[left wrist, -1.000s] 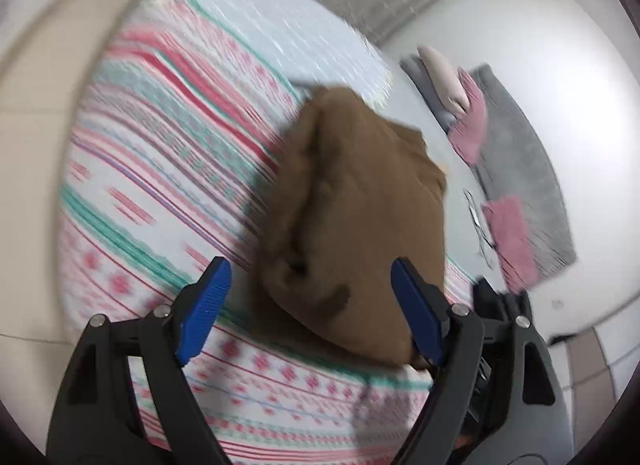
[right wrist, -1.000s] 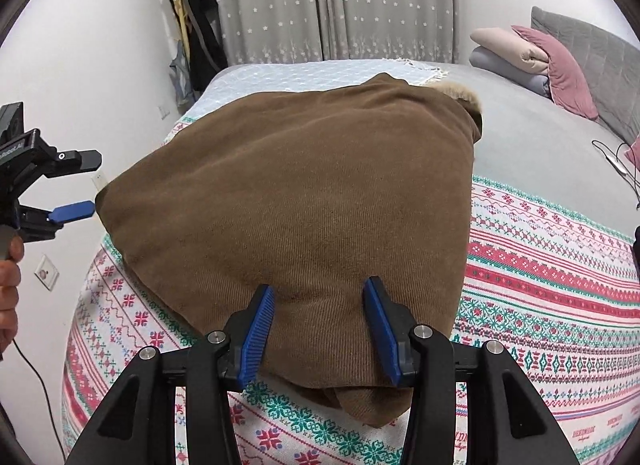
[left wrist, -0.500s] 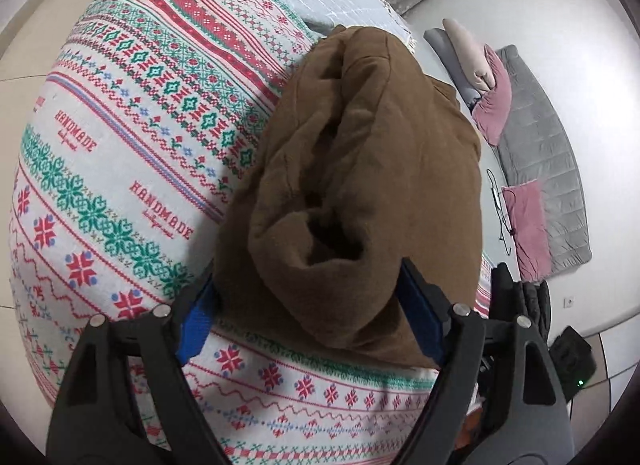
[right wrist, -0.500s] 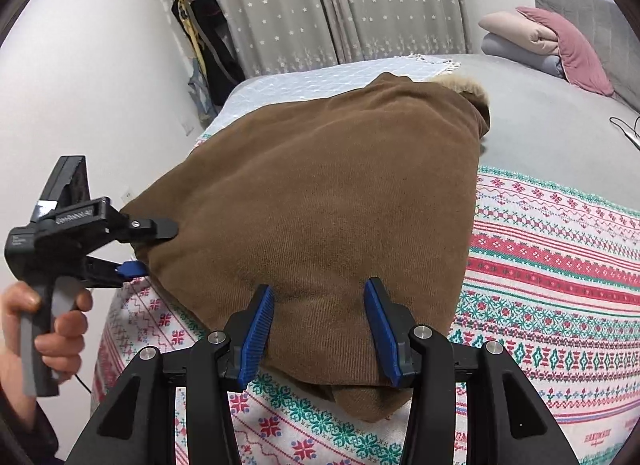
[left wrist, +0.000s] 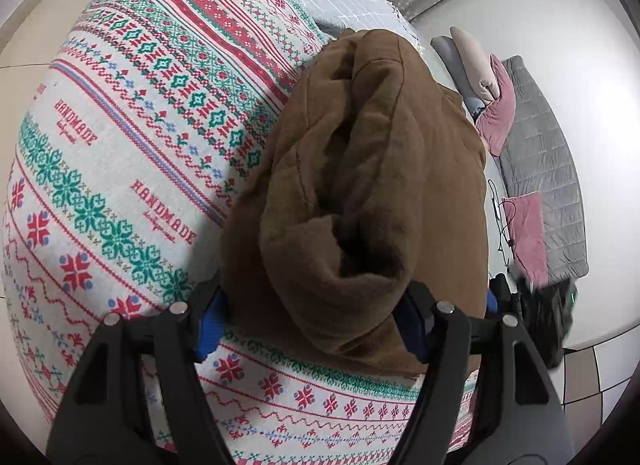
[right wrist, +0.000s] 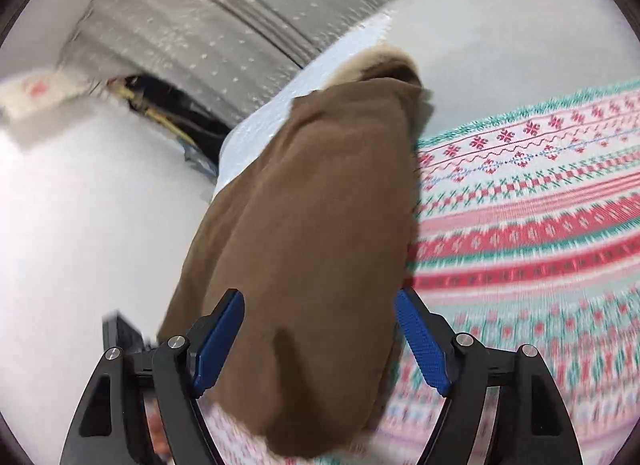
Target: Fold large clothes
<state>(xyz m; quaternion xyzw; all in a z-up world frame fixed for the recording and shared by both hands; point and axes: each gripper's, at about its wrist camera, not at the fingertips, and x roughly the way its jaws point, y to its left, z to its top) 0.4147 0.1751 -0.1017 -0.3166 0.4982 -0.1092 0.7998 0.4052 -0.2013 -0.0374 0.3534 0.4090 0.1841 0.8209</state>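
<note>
A brown coat [left wrist: 360,185], folded into a thick bundle with a pale fur trim [right wrist: 372,61] at its far end, lies on a patterned knit blanket [left wrist: 120,169] on the bed. My left gripper [left wrist: 314,305] straddles the bundle's near end. Its jaws are closing, and the cloth fills the gap and bulges over both blue pads [left wrist: 208,325]. In the blurred right wrist view, my right gripper [right wrist: 318,297] hangs over another edge of the coat [right wrist: 312,245]. Its jaws are opening wide, and the blue pads [right wrist: 420,345] stand clear of the cloth.
Pink and beige pillows [left wrist: 492,105] and a grey quilted headboard [left wrist: 540,169] lie beyond the coat, with a black cable [left wrist: 502,221] on the grey sheet. Grey curtains [right wrist: 224,25] hang behind the bed. The tiled floor [left wrist: 592,377] holds a dark bag [left wrist: 548,305].
The left gripper dropped onto the coat's near end and its jaws narrowed around it. The right gripper let go of the coat's edge, swung sideways and rolled, jaws now wide.
</note>
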